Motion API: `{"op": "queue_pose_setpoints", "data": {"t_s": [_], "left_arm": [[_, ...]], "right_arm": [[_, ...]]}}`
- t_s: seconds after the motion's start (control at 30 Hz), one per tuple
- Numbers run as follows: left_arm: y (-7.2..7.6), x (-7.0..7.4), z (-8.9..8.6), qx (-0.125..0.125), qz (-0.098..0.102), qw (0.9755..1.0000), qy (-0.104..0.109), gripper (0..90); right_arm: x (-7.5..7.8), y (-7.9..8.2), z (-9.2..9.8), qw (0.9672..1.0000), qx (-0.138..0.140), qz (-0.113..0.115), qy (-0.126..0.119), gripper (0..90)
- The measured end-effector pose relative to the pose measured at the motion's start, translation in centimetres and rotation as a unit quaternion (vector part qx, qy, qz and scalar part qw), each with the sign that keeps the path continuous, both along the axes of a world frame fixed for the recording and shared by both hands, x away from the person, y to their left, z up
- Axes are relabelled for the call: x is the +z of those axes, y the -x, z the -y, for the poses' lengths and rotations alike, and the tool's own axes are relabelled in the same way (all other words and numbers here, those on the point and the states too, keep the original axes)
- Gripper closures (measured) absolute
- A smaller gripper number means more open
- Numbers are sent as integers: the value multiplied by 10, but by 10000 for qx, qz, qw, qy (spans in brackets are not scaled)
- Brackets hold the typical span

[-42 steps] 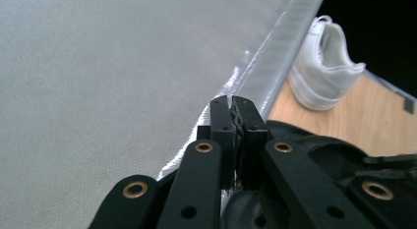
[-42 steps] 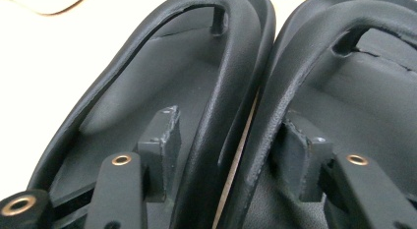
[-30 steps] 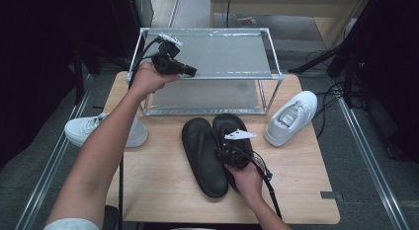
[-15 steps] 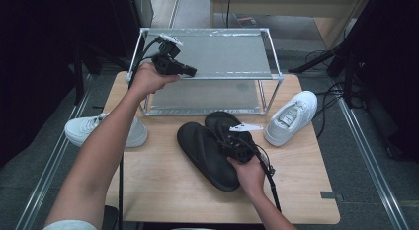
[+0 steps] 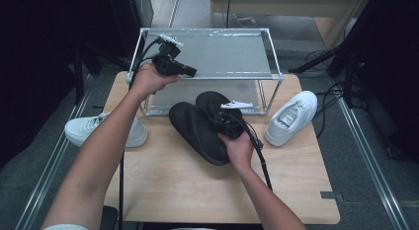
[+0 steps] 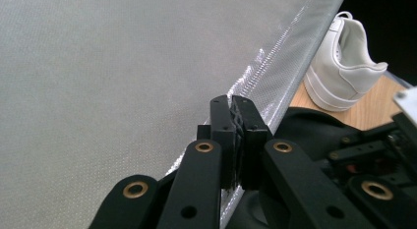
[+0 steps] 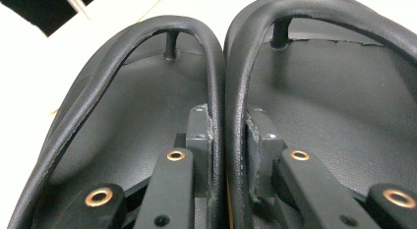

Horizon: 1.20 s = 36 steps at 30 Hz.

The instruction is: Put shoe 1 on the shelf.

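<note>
In the right gripper view the heels of both black sandals (image 7: pixel 147 116) run off the bottom edge, and the far side of the right-hand one is cut by the right edge. In the high view, centre frame, the right gripper (image 5: pixel 225 122) covers their straps. The white sneaker (image 6: pixel 344 62) at upper right of the left gripper view loses its toe behind the rack shelf's rim (image 6: pixel 275 76)

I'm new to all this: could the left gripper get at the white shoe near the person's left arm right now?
Probably not right away. The left gripper is shut and held up at the rack, well above that white shoe. Nothing blocks the way down, but its jaws would have to open first.
</note>
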<state>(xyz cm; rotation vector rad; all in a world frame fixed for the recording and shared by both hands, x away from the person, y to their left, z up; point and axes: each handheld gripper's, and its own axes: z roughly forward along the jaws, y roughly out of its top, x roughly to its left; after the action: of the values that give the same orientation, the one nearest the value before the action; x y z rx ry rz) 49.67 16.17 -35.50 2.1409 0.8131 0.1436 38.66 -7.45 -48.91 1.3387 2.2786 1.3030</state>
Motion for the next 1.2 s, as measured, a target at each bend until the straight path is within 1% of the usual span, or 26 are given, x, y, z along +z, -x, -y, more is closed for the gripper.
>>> {"op": "queue_pose_setpoints", "data": {"t_s": [0.07, 0.13, 0.23, 0.3, 0.4, 0.47, 0.6, 0.63, 0.7, 0.77, 0.8, 0.87, 0.93, 1.03, 1.1, 1.2], "left_arm": [[1, 0, 1, -27, 36, 10000, -42, 892], [1, 0, 1, -26, 19, 10000, -41, 891], [1, 1, 1, -25, 10, 10000, -37, 892], [1, 1, 1, -33, 5, 10000, -55, 892], [1, 1, 1, -24, -21, 10000, -48, 892], [1, 1, 1, -32, -21, 10000, -50, 892], [0, 1, 1, -35, -35, 10000, -37, 892], [0, 1, 1, -35, -40, 10000, -36, 892], [0, 1, 1, -36, -40, 10000, -25, 892], [0, 1, 1, -36, -42, 10000, -24, 892], [0, 1, 1, -40, -42, 10000, -34, 892], [0, 1, 1, -38, -41, 10000, -21, 892], [0, 1, 1, -37, -47, 10000, -32, 892], [1, 1, 1, -30, -39, 10000, -31, 892], [1, 1, 1, -43, -44, 10000, -24, 892], [1, 0, 0, -44, -48, 10000, 20, 892]], "right_arm": [[-1, -7, -4, 10000, -48, 27, -39, 765], [-3, -16, -9, 9999, -127, 64, -71, 765], [-9, -30, -15, 9996, -247, 110, -46, 765], [-11, -39, -16, 9993, -351, 142, 41, 765], [-14, -53, -15, 9989, -459, 110, 47, 765], [-14, -62, -15, 9987, -512, 26, -32, 765], [-18, -74, -17, 9980, -634, 15, -53, 764], [-20, -76, -18, 9976, -692, -16, -73, 764], [-25, -78, -19, 9966, -784, -88, -245, 763], [-27, -80, -21, 9959, -837, -39, -347, 762], [-28, -81, -21, 9955, -854, -51, -406, 761], [-27, -84, -23, 9953, -894, -111, -366, 759], [-26, -86, -25, 9957, -887, -93, -262, 758], [-26, -86, -27, 9960, -863, -66, -200, 741], [-26, -85, -27, 9961, -853, -41, -200, 682], [-25, -84, -27, 9966, -808, -28, -182, 633]]}}
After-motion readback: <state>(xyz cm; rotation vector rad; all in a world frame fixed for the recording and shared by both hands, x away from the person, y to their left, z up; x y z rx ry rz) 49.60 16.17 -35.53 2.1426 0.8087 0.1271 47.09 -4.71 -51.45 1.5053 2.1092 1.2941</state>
